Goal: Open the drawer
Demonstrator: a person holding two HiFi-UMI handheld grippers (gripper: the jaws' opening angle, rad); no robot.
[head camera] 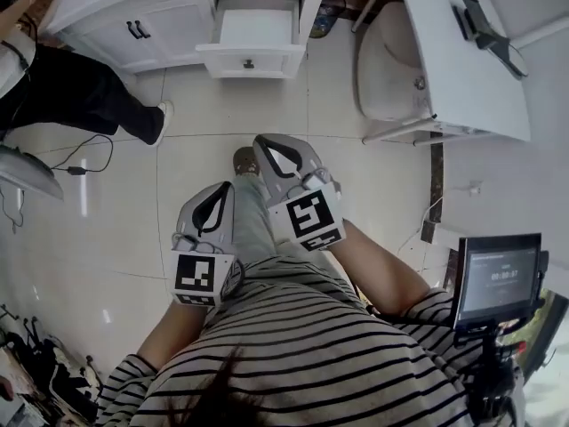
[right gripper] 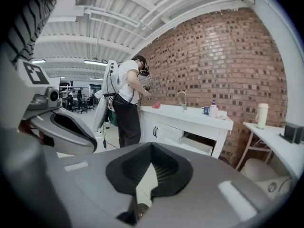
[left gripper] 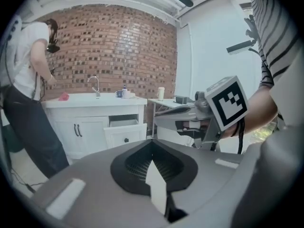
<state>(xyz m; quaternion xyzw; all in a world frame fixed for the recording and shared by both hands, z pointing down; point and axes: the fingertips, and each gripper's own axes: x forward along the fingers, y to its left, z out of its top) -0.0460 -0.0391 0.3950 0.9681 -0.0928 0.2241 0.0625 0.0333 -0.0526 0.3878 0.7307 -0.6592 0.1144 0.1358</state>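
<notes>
The white drawer stands pulled out of the white sink cabinet at the far end of the tiled floor. It also shows in the left gripper view as the drawer and in the right gripper view as the drawer. Both grippers are held close to the person's body, well short of the cabinet. My left gripper is shut with nothing in it, its tips meeting in its own view. My right gripper sits a little higher and farther forward, also shut and empty.
A person in dark trousers stands at the cabinet's left end. A white table with a rounded white seat under it is on the right. A cable lies on the floor at left. A small screen is mounted near my right arm.
</notes>
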